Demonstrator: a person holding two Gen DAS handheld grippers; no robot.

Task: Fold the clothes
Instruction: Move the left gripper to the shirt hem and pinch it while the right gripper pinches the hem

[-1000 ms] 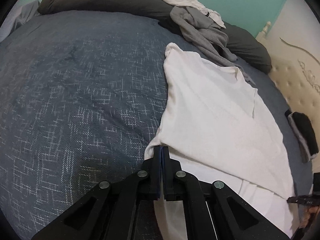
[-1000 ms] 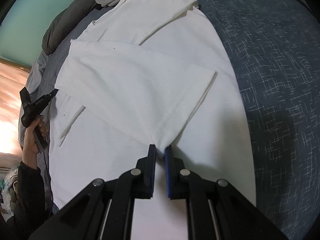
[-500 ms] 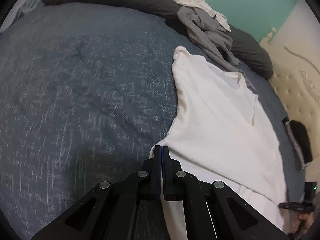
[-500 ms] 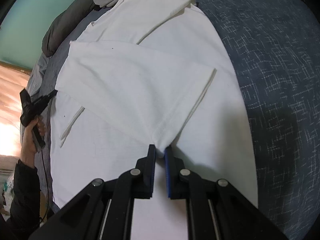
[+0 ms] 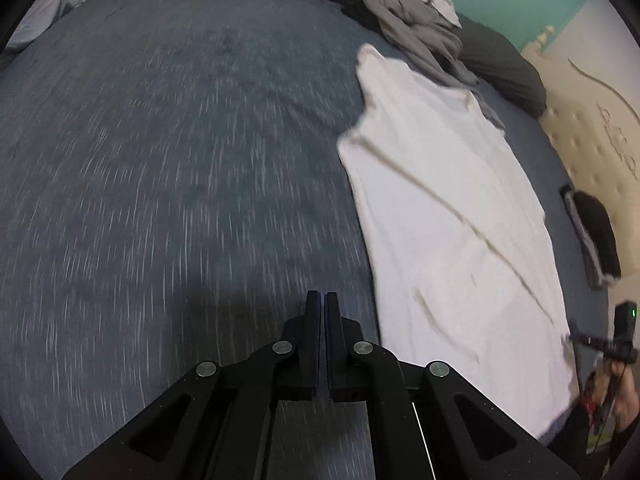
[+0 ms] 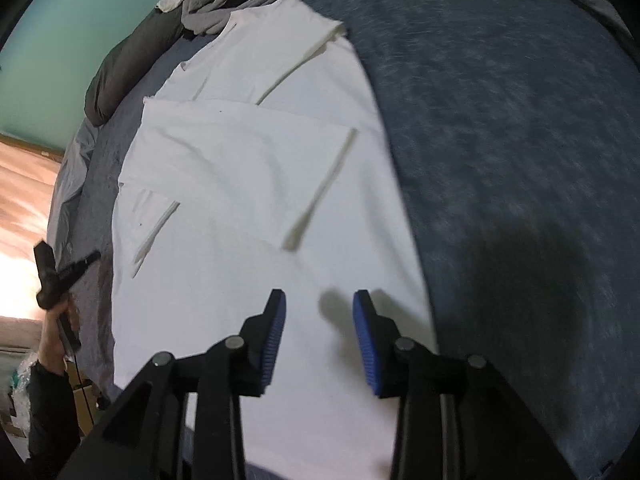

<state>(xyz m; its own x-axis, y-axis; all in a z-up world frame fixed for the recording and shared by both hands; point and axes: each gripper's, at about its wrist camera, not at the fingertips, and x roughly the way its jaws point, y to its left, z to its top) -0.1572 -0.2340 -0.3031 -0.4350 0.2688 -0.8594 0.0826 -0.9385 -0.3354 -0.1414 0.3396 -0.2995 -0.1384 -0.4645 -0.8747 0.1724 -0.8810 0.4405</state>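
White shirt (image 6: 248, 208) flat on bed (image 6: 520, 120), side flap folded in. Right hand-held gripper (image 6: 318, 304) released at 6 o'clock; left hand-held gripper (image 5: 322, 304) clenched, empty. Risk: the loose flap may slip back open.

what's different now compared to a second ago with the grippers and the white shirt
Both grippers let go of the white shirt. The right gripper opened above it; the left gripper, shut and empty, moved off left over the bedspread. The sleeve stays folded across; the grey clothes pile is unmoved.

No legible text, label, brand, number or sign was visible in either wrist view; both views were partly blurred by motion.
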